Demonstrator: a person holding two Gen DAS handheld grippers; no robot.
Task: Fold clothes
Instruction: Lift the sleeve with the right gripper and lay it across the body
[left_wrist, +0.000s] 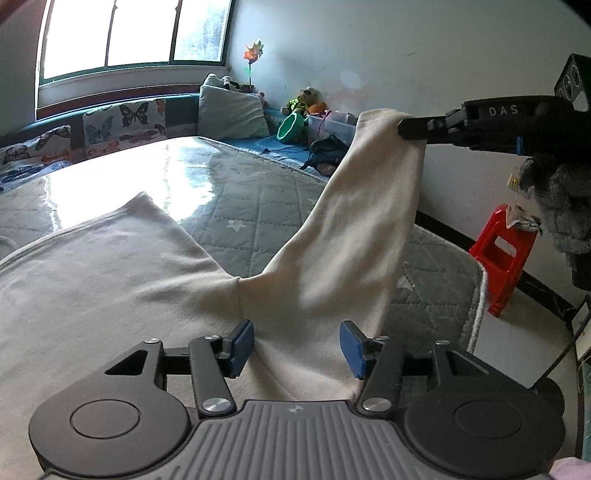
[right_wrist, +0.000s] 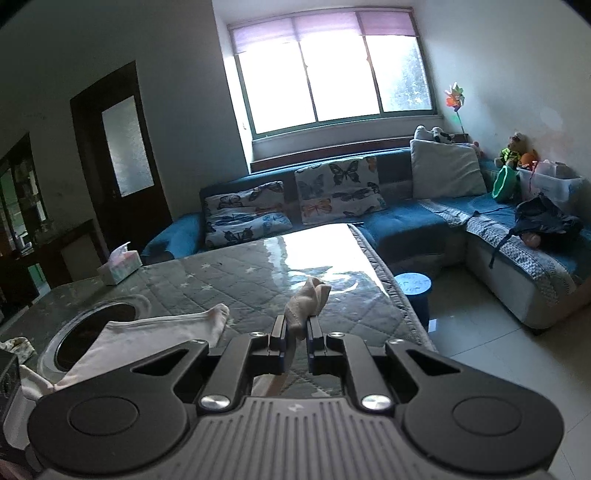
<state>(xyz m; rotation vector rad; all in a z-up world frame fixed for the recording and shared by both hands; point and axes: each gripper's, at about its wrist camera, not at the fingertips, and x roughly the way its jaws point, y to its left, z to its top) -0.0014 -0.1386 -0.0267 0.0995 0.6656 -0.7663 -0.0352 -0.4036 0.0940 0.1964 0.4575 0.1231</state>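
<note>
A cream long-sleeved garment lies flat on the grey quilted table cover. One sleeve rises up and to the right from it. My right gripper is shut on the sleeve's end, held by a gloved hand. In the right wrist view the right gripper pinches a bunch of cream cloth, and the garment's other part lies at the left. My left gripper stands open low over the sleeve's base. Its blue pads are on either side of the cloth, apart from it.
The table's right edge drops to a tiled floor with a red stool and a blue stool. A tissue box stands at the far left, near a dark round opening. A blue sofa lies beyond.
</note>
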